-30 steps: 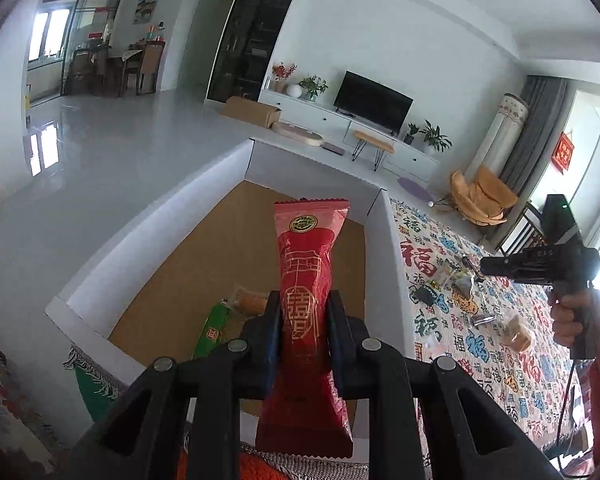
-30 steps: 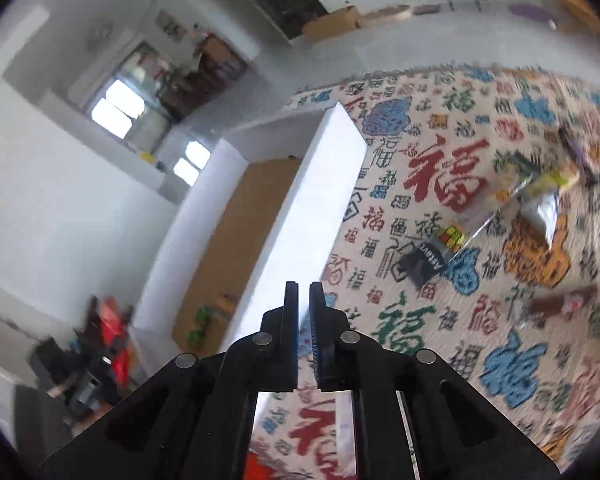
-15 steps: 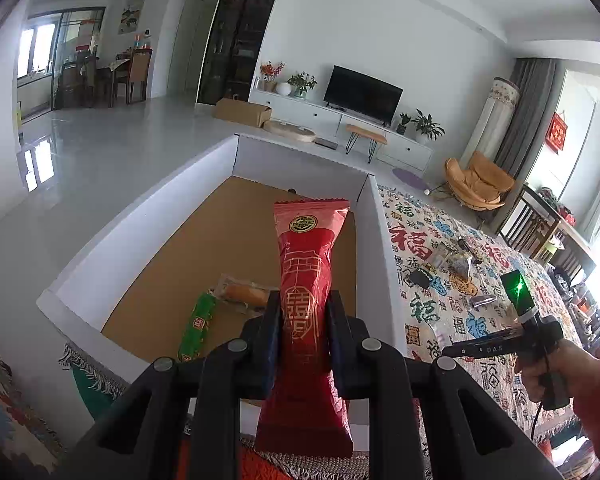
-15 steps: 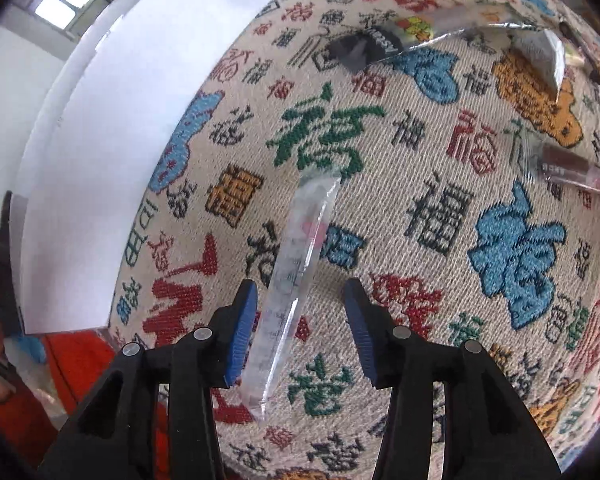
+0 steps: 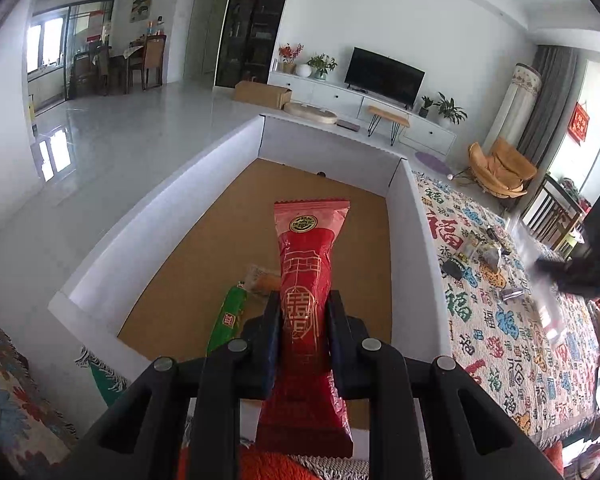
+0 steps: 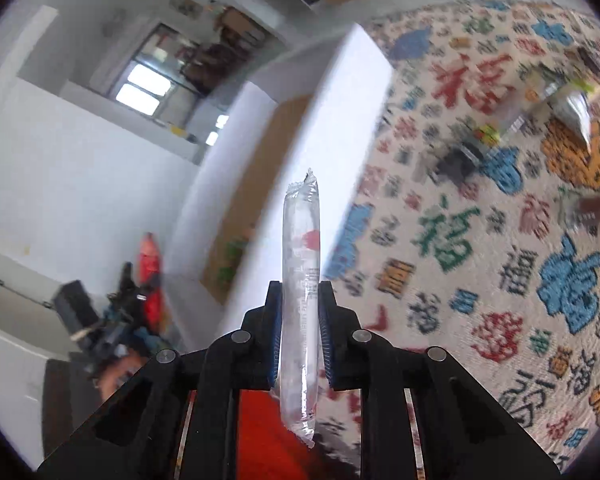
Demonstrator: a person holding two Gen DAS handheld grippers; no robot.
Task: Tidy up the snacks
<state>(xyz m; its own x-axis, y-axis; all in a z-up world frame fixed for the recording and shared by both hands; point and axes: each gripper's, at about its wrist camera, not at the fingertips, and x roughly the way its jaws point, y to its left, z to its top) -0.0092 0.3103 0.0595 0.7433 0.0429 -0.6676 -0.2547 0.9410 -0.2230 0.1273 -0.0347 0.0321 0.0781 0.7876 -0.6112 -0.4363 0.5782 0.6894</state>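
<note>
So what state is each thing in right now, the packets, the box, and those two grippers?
left gripper: shut on the red packet
red packet: held over the box
right gripper: shut on the clear packet
clear packet: lifted off the cloth
white box: open-topped, holding the green packet and orange snack
green packet: lying flat
orange snack: lying beside it

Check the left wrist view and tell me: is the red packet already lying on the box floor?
No. The red packet is clamped in the left tool, above the white box.

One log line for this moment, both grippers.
left gripper: shut on red packet, over box | right gripper: shut on clear packet
</note>
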